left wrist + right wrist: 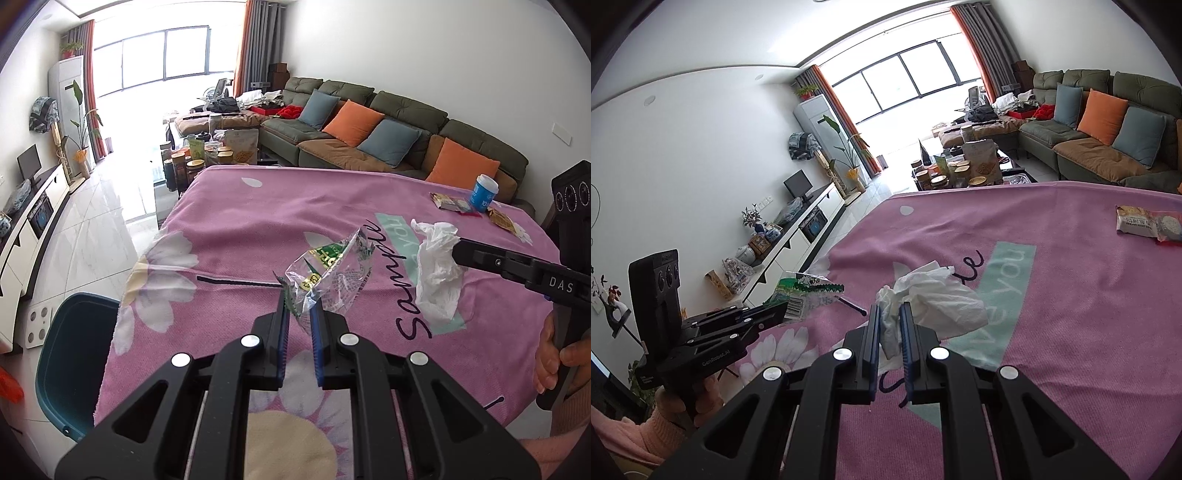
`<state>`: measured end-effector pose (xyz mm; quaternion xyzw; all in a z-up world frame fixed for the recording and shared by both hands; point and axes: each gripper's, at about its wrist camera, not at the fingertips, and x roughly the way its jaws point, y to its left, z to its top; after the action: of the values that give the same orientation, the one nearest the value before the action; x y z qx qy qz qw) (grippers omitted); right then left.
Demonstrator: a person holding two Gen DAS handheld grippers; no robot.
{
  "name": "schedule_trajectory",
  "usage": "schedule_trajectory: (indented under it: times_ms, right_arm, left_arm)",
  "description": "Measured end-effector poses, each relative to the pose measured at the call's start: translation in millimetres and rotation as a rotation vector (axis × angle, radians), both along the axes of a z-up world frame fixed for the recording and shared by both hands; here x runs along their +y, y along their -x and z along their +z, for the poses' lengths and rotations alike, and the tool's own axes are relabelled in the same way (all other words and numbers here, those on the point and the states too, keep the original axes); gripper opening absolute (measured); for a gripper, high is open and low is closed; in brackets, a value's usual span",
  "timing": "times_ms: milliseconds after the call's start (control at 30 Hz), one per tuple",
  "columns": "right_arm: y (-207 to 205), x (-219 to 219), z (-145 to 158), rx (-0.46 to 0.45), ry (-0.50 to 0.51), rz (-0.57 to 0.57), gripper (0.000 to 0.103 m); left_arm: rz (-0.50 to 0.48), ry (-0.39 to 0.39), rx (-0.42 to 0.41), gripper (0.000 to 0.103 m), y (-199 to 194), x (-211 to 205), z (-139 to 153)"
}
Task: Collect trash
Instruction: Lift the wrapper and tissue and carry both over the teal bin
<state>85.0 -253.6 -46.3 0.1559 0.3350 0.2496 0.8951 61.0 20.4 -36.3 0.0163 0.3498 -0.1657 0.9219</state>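
My left gripper point(300, 301) is shut on a clear plastic wrapper point(332, 273) with green print and holds it above the pink flowered tablecloth point(258, 221). The wrapper also shows in the right wrist view point(805, 295), held by the left gripper point(781, 312). My right gripper point(891, 308) is shut on a crumpled white tissue point(934, 299), lifted over the cloth. In the left wrist view the tissue point(437, 273) hangs from the right gripper point(458, 249). More trash lies at the far right: a snack wrapper point(452, 202), a blue and white cup point(483, 194), a brown packet point(502, 220).
A teal bin point(77, 354) stands on the floor left of the table. A snack packet point(1148, 223) lies at the cloth's right side. Beyond the table are a coffee table with jars point(207, 155) and a green sofa point(388, 125). A TV cabinet point(798, 236) lines the left wall.
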Motion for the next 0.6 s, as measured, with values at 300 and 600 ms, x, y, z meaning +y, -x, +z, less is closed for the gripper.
schedule_trajectory:
  times_ms: [300, 600]
  right_arm:
    - [-7, 21, -1, 0.001, -0.006, 0.055, 0.01]
    - [-11, 40, -1, -0.003, -0.012, 0.101, 0.01]
  left_arm:
    - [0.039, 0.002, 0.0, 0.011, 11, 20, 0]
    - [0.077, -0.007, -0.004, 0.011, 20, 36, 1]
